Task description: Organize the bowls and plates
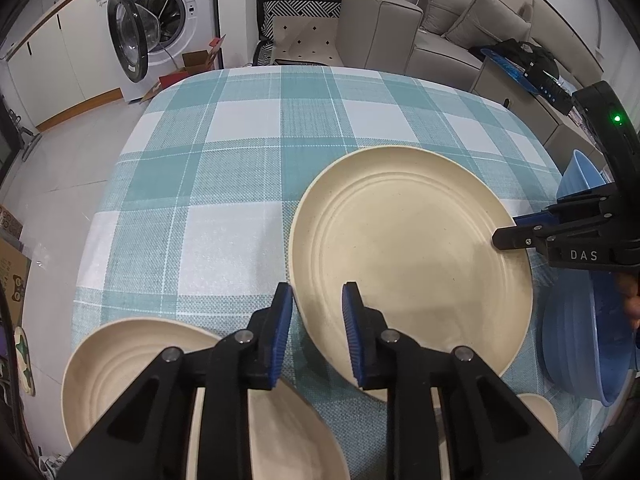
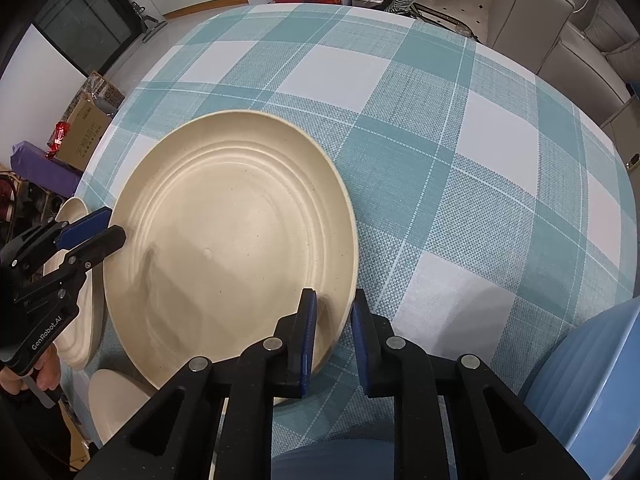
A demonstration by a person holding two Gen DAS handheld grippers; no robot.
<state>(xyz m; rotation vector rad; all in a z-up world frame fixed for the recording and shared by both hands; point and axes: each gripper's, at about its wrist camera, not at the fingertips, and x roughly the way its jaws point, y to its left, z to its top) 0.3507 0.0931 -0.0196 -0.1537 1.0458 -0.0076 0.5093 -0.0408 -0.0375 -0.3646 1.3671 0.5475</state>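
Observation:
A large cream plate (image 1: 412, 256) (image 2: 232, 232) with ringed grooves lies on the teal checked tablecloth (image 1: 240, 184). My left gripper (image 1: 318, 312) straddles its near-left rim, one blue pad outside the edge and one on the inner slope, pressed on it. From the right wrist view the left gripper (image 2: 114, 224) bites the plate's left edge. My right gripper (image 2: 334, 308) is shut on the opposite rim, which runs between its pads. In the left wrist view the right gripper (image 1: 506, 230) pinches the plate's right edge.
A second cream dish (image 1: 140, 364) (image 2: 76, 320) sits under my left gripper, and a small cream bowl (image 1: 538, 410) (image 2: 116, 400) near the front edge. Blue bowls (image 1: 580, 344) (image 2: 592, 380) stand at the right. Bare cloth stretches behind the plate. Beyond are a washing machine (image 1: 160, 24) and a sofa (image 1: 440, 28).

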